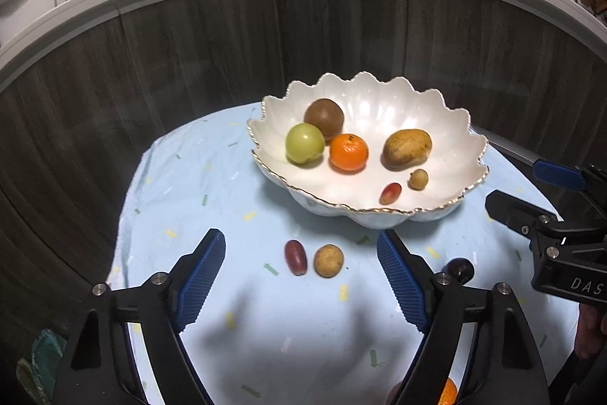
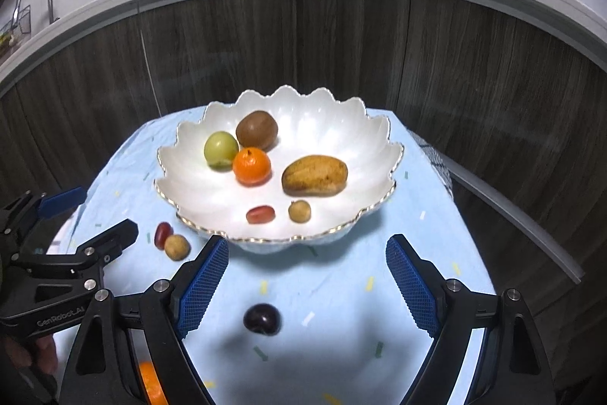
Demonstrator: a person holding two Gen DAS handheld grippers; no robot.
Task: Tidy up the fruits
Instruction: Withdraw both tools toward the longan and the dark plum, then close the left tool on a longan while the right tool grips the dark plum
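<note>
While both tools hang above the pale blue cloth (image 1: 235,321), neither holds any fruit. At the left, the left gripper (image 1: 301,276) stands with jaws parted and nothing between the pads; a red grape (image 1: 294,257) and a tan longan (image 1: 328,260) lie side by side on the cloth just beyond its fingertips, at 12 o'clock from it. A dark plum (image 2: 262,319) rests on the cloth between the two tools, partly hidden behind the left gripper's right finger. An orange fruit (image 2: 151,384) shows at the near edge, mostly hidden. The right gripper (image 2: 307,287) is likewise spread wide, unloaded, with the plum just ahead at its 11 o'clock. At 12 o'clock from both sits the scalloped white bowl (image 2: 379,135), holding a green fruit (image 2: 221,150), a kiwi (image 2: 257,130), a tangerine (image 2: 252,166), a mango (image 2: 315,175), a second grape (image 2: 260,214) and a second longan (image 2: 299,211).
</note>
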